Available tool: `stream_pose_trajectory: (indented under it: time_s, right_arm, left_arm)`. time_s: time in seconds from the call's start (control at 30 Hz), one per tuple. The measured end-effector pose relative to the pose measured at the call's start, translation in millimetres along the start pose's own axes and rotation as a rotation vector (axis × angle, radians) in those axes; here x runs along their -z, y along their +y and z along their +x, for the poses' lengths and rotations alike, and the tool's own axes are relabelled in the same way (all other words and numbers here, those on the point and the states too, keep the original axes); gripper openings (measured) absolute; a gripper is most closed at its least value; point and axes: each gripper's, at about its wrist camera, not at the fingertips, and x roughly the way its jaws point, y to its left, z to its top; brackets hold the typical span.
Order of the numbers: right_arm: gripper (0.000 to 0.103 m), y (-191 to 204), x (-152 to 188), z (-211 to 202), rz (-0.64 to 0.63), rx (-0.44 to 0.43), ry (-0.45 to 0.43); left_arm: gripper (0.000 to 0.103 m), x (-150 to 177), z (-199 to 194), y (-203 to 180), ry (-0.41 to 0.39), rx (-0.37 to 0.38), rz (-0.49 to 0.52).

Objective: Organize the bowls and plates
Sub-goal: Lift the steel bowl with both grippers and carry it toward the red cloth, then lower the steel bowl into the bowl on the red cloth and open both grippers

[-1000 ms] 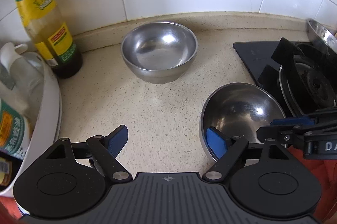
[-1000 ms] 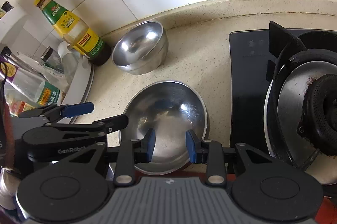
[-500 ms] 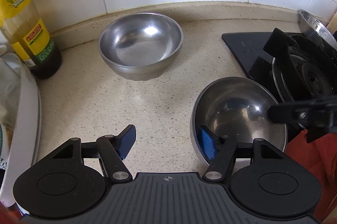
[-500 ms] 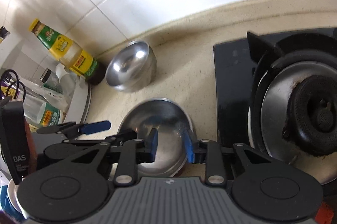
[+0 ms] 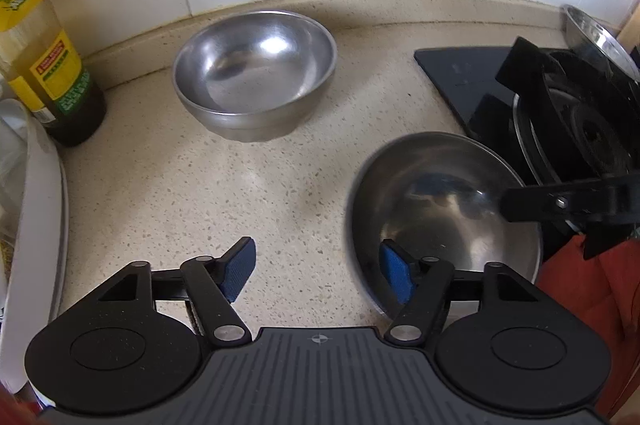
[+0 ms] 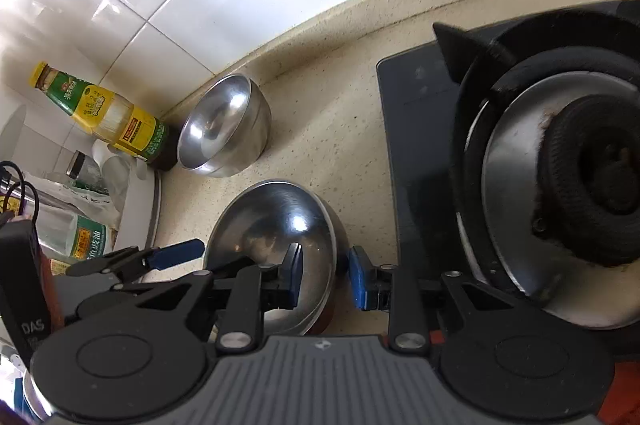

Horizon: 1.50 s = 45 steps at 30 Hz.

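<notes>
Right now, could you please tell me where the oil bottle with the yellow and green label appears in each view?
Left wrist view: oil bottle at the far left edge, cap cut off.
Right wrist view: oil bottle at left of centre, leaning, cap visible.
Shared landmark: the steel bowl by the wall, just right of it.

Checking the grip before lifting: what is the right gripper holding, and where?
The near steel bowl, by its rim; the jaws, just closing, pinch its wall.
</notes>
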Motion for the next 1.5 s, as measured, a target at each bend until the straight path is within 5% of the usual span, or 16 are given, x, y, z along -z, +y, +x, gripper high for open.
stream_pose_trajectory:
  time_s: [0.63, 1.5]
  right_arm:
    - [0.027, 6, 5, 25, 0.007, -0.074, 0.060]
    - [0.027, 68, 6, -28, -0.117, -0.186, -0.012]
  left_arm:
    - [0.071, 0, 1, -10, 0.011, 0.058, 0.009]
    - [0.076, 9, -96, 5, -0.194, -0.022, -0.062]
